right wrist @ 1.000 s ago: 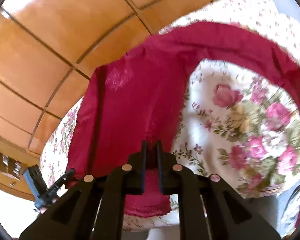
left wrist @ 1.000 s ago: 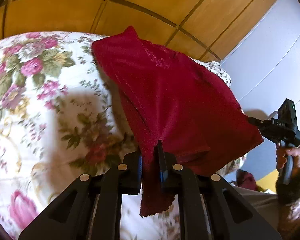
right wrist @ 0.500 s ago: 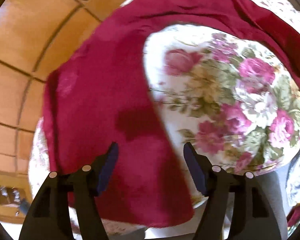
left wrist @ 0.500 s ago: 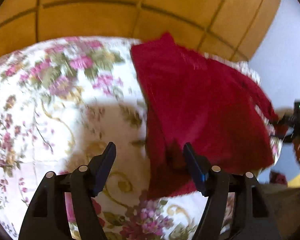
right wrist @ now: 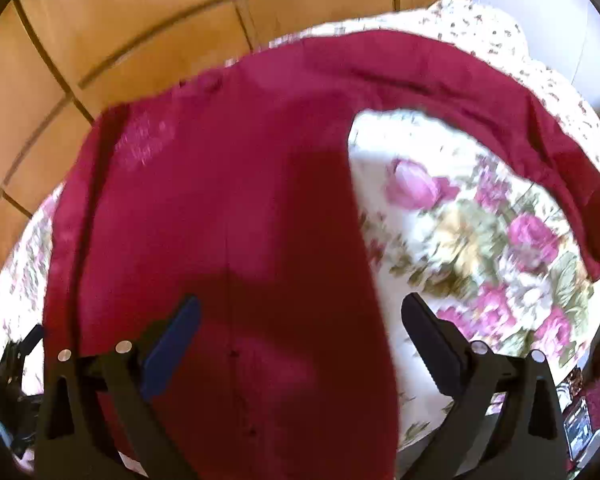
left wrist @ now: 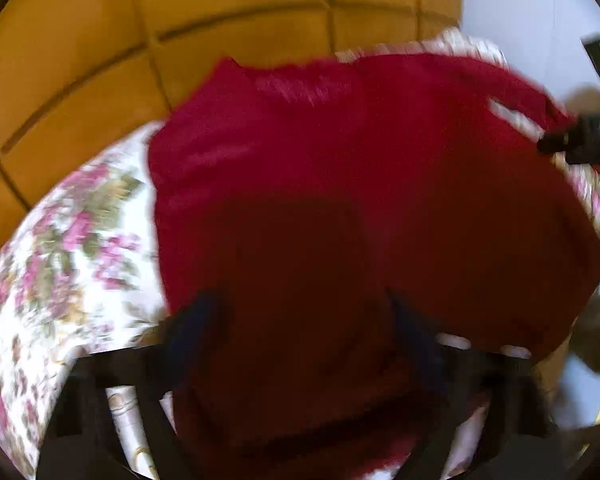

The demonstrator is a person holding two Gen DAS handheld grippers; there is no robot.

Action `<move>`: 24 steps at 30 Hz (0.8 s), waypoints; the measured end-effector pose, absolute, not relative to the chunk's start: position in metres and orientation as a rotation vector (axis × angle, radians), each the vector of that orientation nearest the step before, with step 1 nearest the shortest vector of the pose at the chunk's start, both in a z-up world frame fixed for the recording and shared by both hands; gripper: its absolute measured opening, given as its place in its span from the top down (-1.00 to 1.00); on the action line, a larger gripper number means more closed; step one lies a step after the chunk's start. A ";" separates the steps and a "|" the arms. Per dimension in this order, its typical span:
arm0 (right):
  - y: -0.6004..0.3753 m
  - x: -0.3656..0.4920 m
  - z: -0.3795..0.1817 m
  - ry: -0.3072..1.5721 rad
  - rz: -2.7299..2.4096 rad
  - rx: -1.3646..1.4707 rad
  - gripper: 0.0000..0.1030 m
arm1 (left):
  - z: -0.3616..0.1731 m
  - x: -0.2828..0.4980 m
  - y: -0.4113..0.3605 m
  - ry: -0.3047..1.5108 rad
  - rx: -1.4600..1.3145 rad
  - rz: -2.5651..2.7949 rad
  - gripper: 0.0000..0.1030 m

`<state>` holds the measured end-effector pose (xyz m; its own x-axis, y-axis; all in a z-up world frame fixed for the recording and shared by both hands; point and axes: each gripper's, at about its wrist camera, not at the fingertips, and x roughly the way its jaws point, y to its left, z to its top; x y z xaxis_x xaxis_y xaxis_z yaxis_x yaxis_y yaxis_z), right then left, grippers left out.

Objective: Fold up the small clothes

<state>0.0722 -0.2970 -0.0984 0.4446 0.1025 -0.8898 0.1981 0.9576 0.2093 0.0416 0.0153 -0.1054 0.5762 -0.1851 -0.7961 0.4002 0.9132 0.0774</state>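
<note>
A dark red garment lies spread on the floral cushion. In the right wrist view the garment covers the left and middle, and one long red part arcs over the top and down the right side. My left gripper is open over the garment's near edge, with cloth between its spread fingers. My right gripper is open and empty above the garment's near edge. The right gripper also shows at the right edge of the left wrist view. Both views are blurred.
The cushion's floral cover is bare to the right of the garment. Orange tiled floor lies beyond the cushion. A pale wall stands at the upper right.
Both grippers were shut on the red garment a second ago. They opened and let it drop onto the cushion. Both have since moved in over the garment.
</note>
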 end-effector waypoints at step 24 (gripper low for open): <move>-0.293 0.078 -0.129 1.245 -0.094 0.378 -0.96 | 0.002 0.224 0.298 0.774 -0.253 0.346 -0.44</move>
<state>0.0777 -0.2930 -0.1294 0.3250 0.1339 -0.9362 0.2732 0.9344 0.2285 0.2241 0.2984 0.0020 0.6635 0.2113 -0.7177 -0.3945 0.9139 -0.0957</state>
